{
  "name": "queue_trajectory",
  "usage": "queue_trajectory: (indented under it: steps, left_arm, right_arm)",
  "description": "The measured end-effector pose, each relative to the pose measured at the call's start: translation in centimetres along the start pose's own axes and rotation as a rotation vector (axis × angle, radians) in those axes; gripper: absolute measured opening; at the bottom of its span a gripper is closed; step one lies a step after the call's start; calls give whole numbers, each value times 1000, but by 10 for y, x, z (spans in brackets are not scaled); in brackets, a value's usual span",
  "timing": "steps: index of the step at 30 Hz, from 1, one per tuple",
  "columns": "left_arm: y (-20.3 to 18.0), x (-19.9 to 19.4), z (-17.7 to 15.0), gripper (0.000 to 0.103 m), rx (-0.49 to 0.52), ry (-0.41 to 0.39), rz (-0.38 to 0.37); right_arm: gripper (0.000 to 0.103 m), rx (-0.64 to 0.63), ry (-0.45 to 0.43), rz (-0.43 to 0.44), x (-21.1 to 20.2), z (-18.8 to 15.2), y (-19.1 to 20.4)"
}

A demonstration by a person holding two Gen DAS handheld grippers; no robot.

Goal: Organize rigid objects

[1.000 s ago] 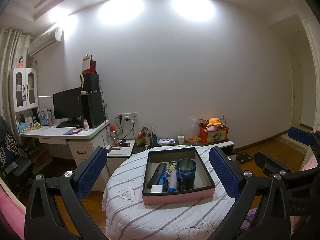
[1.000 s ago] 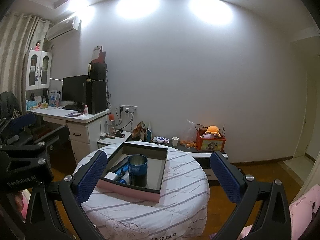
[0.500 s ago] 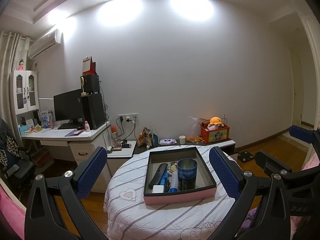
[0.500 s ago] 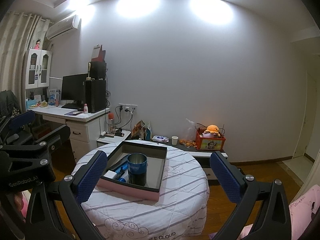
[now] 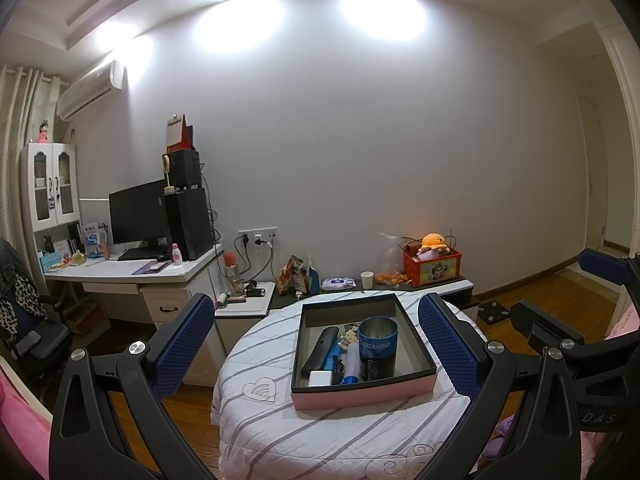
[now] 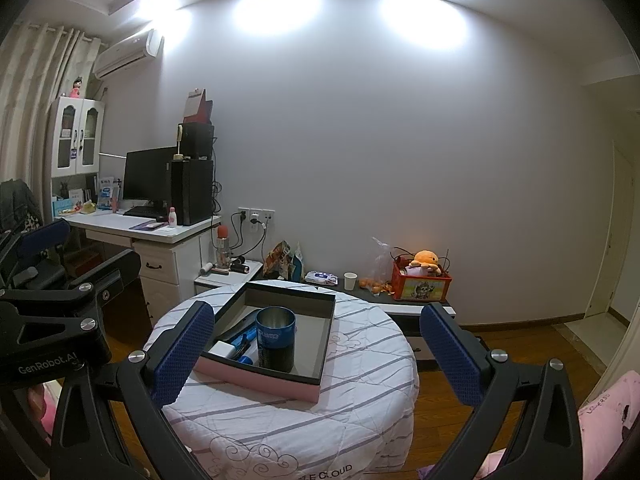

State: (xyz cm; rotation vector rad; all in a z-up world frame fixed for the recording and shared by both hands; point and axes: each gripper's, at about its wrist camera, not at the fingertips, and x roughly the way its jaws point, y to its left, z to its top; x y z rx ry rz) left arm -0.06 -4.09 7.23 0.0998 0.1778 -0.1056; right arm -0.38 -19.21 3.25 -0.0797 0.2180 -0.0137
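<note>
1. The tray (image 5: 362, 394), pink outside and dark-rimmed, sits on the round, quilt-covered table (image 5: 280, 432). Inside it a blue can (image 5: 377, 348) stands upright near the middle, with a black bar (image 5: 319, 350), a white block (image 5: 320, 379) and a blue-and-white tube (image 5: 352, 362) lying packed along its left side.
2. The tray's right half shows bare floor; no loose item shows on the quilt around it.
3. The bar and tube lie with their long axes running away from the grippers, roughly along the tray's length.
4. The left gripper (image 5: 312, 344) is spread wide and holds nothing. The tray lies straight ahead of it and below, framed between its fingers.
5. The right gripper (image 6: 316, 352) is likewise spread and empty. From it the tray lies ahead and to the left, turned corner-on, the can just inside its left finger.
6. The left gripper looks squarer to the tray; which is nearer I cannot tell.
7. This would fit items already gathered in, or a tray waiting to be sorted.
</note>
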Motion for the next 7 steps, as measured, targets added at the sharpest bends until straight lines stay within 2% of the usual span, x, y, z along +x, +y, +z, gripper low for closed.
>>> queue_trajectory:
  steps: [7]
  left_arm:
    - [4,-2,0,103,-2,-9,4]
  right_arm:
    - [103,-2,-2,6,0,0,1]
